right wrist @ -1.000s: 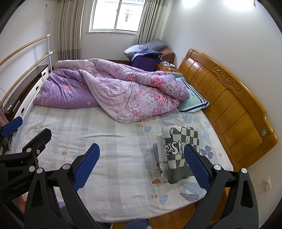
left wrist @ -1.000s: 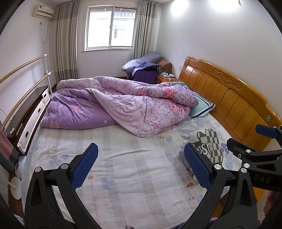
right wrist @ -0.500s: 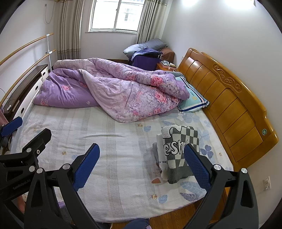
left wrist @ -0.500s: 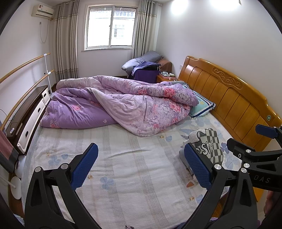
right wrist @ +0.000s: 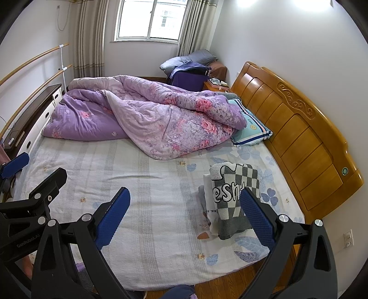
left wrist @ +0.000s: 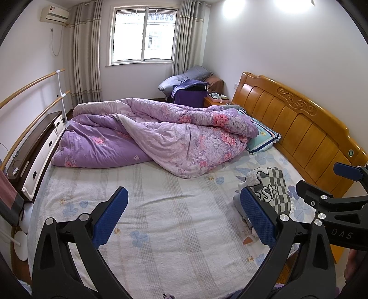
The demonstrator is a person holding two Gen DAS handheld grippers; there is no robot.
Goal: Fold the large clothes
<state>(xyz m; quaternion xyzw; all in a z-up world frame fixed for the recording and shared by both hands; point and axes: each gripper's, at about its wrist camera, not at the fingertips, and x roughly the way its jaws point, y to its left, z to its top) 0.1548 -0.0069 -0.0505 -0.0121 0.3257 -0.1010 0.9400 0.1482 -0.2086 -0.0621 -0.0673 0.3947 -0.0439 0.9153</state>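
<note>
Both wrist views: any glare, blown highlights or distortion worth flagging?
Left wrist: window blown out, ceiling lights flare on the wall, headboard bows from fisheye, black vignette in the corners. Right wrist: same clipped window and light flare, headboard curved; folded clothes and bed evenly lit, sharp.

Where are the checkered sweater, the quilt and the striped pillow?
sweater (right wrist: 239,184), right wrist view, checkered top face
quilt (right wrist: 161,119), right wrist view, pale middle fold
pillow (right wrist: 251,130), right wrist view, exposed teal end

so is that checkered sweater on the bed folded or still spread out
Folded. The checkered sweater sits as a compact rectangular bundle on top of a small stack of other folded clothes, near the headboard; no sleeves lie spread.
</note>
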